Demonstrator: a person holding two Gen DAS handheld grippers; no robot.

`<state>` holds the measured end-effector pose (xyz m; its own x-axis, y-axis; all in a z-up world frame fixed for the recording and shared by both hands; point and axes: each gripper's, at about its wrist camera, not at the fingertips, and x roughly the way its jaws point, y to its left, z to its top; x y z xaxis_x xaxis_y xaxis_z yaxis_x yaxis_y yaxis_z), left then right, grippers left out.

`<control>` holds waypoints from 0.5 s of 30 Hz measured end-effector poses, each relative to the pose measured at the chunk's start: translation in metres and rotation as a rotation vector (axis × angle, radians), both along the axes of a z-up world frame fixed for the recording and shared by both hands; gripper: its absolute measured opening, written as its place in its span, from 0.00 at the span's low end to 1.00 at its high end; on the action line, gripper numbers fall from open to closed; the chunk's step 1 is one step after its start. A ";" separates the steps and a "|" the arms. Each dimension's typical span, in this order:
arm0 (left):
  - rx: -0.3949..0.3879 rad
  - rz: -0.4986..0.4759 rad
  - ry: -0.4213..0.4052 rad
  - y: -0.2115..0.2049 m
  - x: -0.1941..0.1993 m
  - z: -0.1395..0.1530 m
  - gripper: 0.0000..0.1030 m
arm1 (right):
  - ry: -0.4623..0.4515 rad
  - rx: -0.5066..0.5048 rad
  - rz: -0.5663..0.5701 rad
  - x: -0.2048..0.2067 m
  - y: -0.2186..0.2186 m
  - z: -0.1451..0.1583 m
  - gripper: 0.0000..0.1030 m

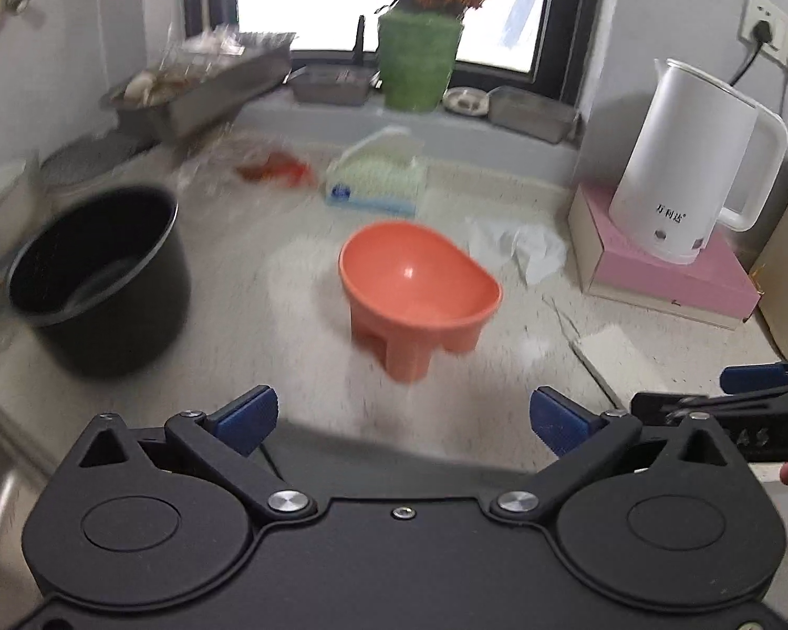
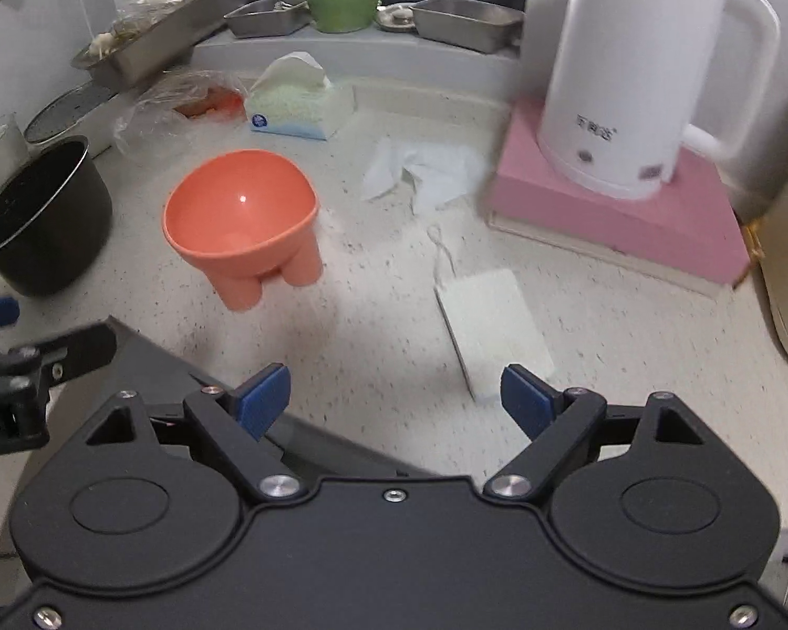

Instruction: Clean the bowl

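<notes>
An orange footed bowl [image 1: 420, 289] [image 2: 241, 220] stands upright on the speckled counter, with nothing in it. My left gripper [image 1: 402, 420] hangs open a short way in front of it, blue pads spread wide with nothing between them. My right gripper [image 2: 394, 399] is also open with nothing held, near a white sponge pad [image 2: 491, 333] that lies flat on the counter just ahead of its right finger. A crumpled white tissue [image 2: 425, 170] [image 1: 525, 247] lies beyond the bowl to the right. The right gripper's fingers [image 1: 725, 404] show at the right edge of the left wrist view.
A black pot [image 1: 100, 278] [image 2: 42, 215] stands left of the bowl. A tissue box [image 2: 299, 105] sits behind it. A white kettle [image 2: 641, 79] rests on a pink box [image 2: 614, 215] at the right. Metal trays [image 2: 462, 21] and a green plant pot [image 1: 420, 63] line the windowsill.
</notes>
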<state>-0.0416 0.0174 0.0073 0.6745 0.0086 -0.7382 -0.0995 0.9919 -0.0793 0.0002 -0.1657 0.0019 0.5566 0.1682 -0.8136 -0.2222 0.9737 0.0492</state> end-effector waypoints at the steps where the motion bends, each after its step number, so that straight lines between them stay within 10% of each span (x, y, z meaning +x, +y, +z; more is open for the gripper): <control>1: -0.004 0.012 0.013 0.000 -0.001 0.001 1.00 | 0.000 0.007 -0.007 -0.004 -0.003 0.003 0.87; 15: 0.026 0.049 0.014 -0.017 -0.014 0.016 1.00 | -0.041 0.043 -0.017 -0.029 -0.016 0.018 0.87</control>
<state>-0.0554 0.0003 0.0235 0.6626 0.0607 -0.7465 -0.1487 0.9875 -0.0517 -0.0286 -0.1821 0.0198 0.5920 0.1932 -0.7825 -0.2088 0.9745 0.0826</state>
